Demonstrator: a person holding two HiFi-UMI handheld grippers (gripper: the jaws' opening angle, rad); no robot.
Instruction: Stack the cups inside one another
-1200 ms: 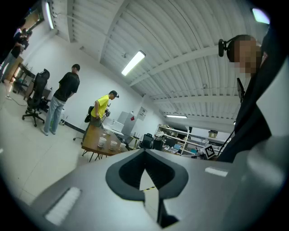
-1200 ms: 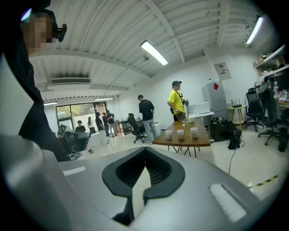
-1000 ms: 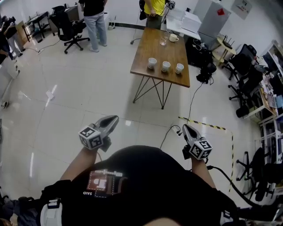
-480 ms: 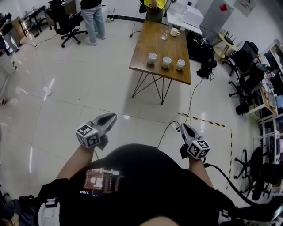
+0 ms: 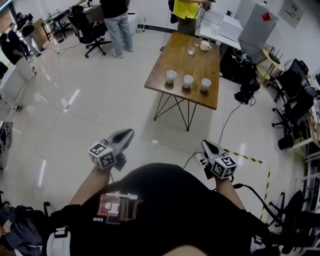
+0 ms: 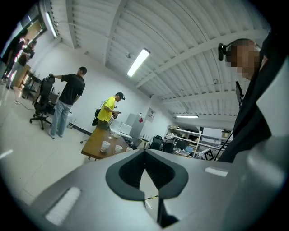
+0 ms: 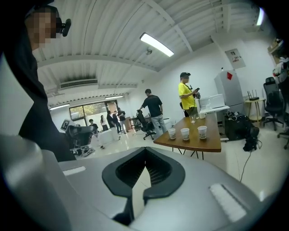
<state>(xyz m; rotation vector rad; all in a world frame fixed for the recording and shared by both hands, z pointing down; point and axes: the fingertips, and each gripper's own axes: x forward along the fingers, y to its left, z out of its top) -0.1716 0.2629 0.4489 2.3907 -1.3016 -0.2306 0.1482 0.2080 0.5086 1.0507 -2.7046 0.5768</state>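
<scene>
Three white paper cups [image 5: 171, 76] [image 5: 188, 81] [image 5: 205, 84] stand upright in a row near the front edge of a wooden table [image 5: 176, 61], far ahead of me. My left gripper [image 5: 128, 134] and right gripper [image 5: 205, 144] are held close to my body, well short of the table, both shut and empty. The left gripper view shows the jaws [image 6: 145, 151] meeting, with two of the cups [image 6: 105, 145] [image 6: 118, 148] small in the distance. In the right gripper view, past the closed right gripper [image 7: 145, 148], all three cups [image 7: 171, 133] [image 7: 185, 133] [image 7: 202, 131] stand on the table.
A mug [image 5: 204, 45] and a glass [image 5: 191, 49] sit at the table's far end. A person in yellow [image 5: 187, 9] and another in black [image 5: 117, 17] stand beyond it. Office chairs [image 5: 89, 30], a floor cable [image 5: 226, 122] and striped tape [image 5: 246, 156] lie around.
The whole view has shifted: the table and cups now sit slightly lower and nearer in the head view. Both grippers travelled along with my body and stay shut.
</scene>
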